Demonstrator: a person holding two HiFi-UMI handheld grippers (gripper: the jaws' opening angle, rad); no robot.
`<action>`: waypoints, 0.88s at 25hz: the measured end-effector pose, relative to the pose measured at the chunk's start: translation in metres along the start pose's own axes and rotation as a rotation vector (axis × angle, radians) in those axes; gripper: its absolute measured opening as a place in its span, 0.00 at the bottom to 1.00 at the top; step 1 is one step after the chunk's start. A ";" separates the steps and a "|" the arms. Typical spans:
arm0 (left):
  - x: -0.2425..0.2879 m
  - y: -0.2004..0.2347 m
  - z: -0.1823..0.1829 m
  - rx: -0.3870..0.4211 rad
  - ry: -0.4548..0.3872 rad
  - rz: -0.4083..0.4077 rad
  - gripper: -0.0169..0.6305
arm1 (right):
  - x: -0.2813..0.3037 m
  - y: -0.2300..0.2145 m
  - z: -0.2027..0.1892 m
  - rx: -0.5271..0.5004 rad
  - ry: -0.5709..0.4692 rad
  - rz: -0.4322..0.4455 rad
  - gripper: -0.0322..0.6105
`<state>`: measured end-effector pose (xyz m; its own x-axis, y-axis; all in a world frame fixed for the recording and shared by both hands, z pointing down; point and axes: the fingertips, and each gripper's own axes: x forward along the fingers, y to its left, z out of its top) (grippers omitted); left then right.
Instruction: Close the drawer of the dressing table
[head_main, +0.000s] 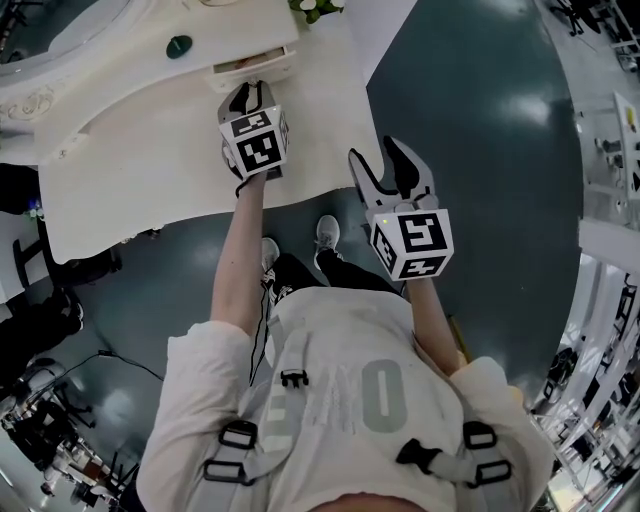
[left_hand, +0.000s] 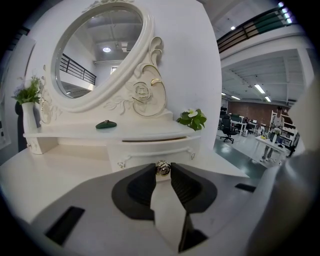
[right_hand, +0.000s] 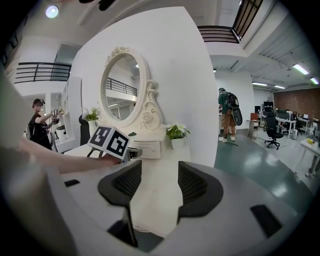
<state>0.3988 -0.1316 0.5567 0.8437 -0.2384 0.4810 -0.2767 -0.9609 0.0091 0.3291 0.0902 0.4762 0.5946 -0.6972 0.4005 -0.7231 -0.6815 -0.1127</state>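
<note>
The white dressing table carries a small drawer under its shelf; a thin dark slit along the drawer's top shows it stands slightly out. A round metal knob on the drawer front sits between the tips of my left gripper, which is shut on it. In the head view the left gripper reaches to the drawer at the table's back. My right gripper hovers open at the table's right edge with nothing between its fingers.
An oval mirror rises behind the shelf. On the shelf lie a dark green object and a small plant; a vase stands at the left. People stand on the green floor.
</note>
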 end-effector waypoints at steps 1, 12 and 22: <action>0.002 0.000 0.000 0.002 0.000 -0.001 0.18 | 0.000 0.000 0.000 0.000 0.000 -0.001 0.40; 0.012 0.002 0.000 0.005 0.011 0.000 0.18 | 0.002 -0.004 -0.005 0.001 0.011 -0.007 0.40; 0.020 0.002 -0.001 0.005 0.016 0.007 0.19 | 0.002 -0.010 -0.006 0.003 0.014 -0.015 0.40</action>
<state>0.4146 -0.1384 0.5671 0.8342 -0.2425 0.4953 -0.2802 -0.9599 0.0020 0.3354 0.0970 0.4840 0.6007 -0.6835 0.4148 -0.7130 -0.6927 -0.1089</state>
